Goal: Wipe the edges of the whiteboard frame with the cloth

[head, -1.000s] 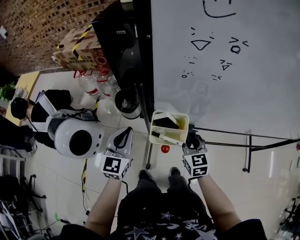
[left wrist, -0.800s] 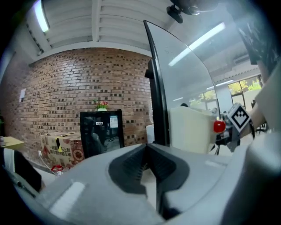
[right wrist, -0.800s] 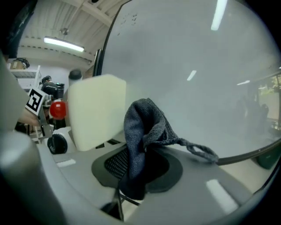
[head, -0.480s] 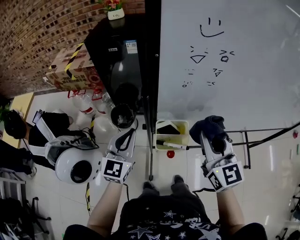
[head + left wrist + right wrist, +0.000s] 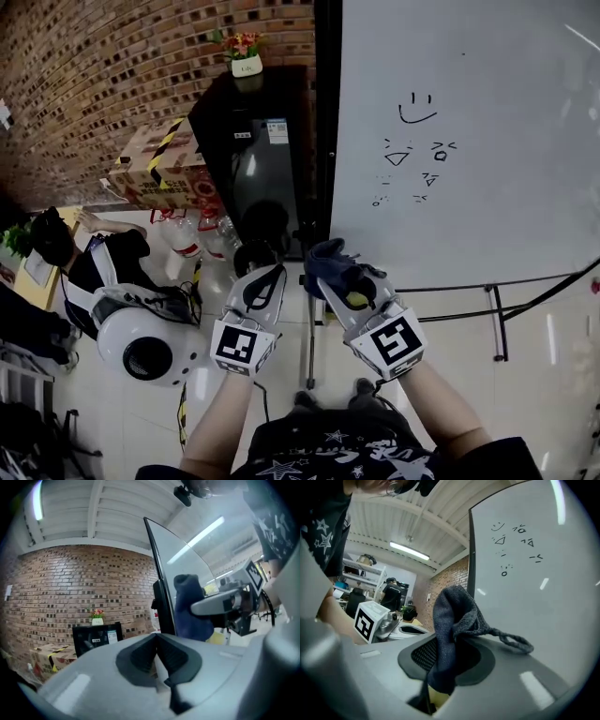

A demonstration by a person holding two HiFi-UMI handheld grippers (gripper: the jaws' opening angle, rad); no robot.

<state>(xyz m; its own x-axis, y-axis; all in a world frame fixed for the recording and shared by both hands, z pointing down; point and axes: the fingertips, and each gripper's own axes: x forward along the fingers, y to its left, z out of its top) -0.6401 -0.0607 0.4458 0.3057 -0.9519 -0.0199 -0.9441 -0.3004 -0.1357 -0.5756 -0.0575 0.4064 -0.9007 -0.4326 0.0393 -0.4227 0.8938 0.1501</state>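
Far off the left gripper's (image 5: pixel 265 278) outer side, a white domed machine (image 5: pixel 141 342) sits on the floor. Ahead of it, beyond its tips, a black cabinet (image 5: pixel 253 169) stands against the brick wall. The left gripper hangs idle in almost the same place as a second ago. Its own view shows its jaws pressed together with nothing between them. Just to its right runs the dark upright edge of the whiteboard frame (image 5: pixel 326 112), and the change has happened there. A second ago the right gripper (image 5: pixel 354 295) was low at the yellow tray under the board. Half a second ago it had lifted clear with the cloth (image 5: pixel 333 267), well to the right of that edge. Now it has swung left, and the dark blue cloth sits at the frame's lower left corner, right beside the left gripper's tips. The right gripper is pinching the cloth, whose bunched bulk stands up out of the jaws with a loop trailing off to the right. The white board surface (image 5: pixel 469 187) with its small doodles rises ahead of it. Whether the cloth is touching the frame yet cannot be told. By the look of it the fetching is done and the wiping has not yet begun, with the upright edge the nearest stretch to start on.
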